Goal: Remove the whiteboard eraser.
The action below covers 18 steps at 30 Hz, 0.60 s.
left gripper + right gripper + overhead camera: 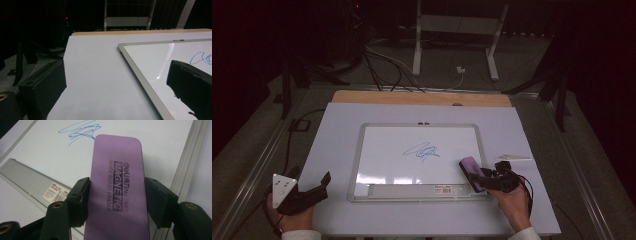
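A framed whiteboard [377, 150] lies flat on the white table cover, with a blue scribble [422, 151] at its middle. A purple whiteboard eraser [472, 172] sits over the board's near right corner, and my right gripper [479, 177] is shut on it. In the right gripper view the pads [80, 200] press the long sides of the eraser [117, 170], below the scribble [80, 130]. My left gripper [323, 186] rests left of the board, open, nothing between its fingers. In the left gripper view that gripper [117, 85] points along the frame of the whiteboard [140, 72].
A pale slim object [513, 158] lies right of the board, just beyond my right gripper. The board's tray [27, 177] runs along its near edge. A wooden strip [422, 97] borders the table's far side. Cables [382, 65] and a stand's legs [417, 45] are on the floor behind.
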### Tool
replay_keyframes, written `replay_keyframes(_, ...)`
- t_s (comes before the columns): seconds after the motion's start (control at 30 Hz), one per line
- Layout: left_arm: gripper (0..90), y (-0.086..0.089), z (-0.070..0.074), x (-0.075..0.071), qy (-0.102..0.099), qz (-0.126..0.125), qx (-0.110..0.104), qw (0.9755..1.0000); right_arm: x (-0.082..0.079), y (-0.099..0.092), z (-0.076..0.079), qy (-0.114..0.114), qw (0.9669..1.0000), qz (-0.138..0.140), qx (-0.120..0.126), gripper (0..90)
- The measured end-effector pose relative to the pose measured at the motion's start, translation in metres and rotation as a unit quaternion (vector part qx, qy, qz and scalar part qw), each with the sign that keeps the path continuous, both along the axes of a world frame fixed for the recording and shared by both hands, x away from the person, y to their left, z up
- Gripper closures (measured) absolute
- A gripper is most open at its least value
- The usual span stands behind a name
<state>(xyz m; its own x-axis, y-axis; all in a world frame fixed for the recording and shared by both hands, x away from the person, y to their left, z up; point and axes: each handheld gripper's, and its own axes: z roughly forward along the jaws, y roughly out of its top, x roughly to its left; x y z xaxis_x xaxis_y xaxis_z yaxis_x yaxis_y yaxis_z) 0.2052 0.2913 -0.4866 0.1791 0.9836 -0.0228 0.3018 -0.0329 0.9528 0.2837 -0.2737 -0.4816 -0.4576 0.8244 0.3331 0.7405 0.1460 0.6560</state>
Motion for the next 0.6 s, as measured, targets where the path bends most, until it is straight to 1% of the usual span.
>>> replay_keyframes(0.1,3.2,0.000,0.000,0.000,0.000,0.000,0.001,1.0000,0.000,0.000,0.002,-0.002,1.0000,-0.002,0.000,40.4)
replay_keyframes(0.23,3.2,0.000,0.000,0.000,0.000,0.000,-0.001,1.0000,0.000,0.000,0.006,-0.012,0.9999,-0.002,-0.001,40.4)
replay_keyframes(0.6,3.2,0.001,0.000,0.000,0.000,0.001,-0.001,1.0000,0.004,0.006,0.014,-0.024,0.9997,0.001,0.000,40.5)
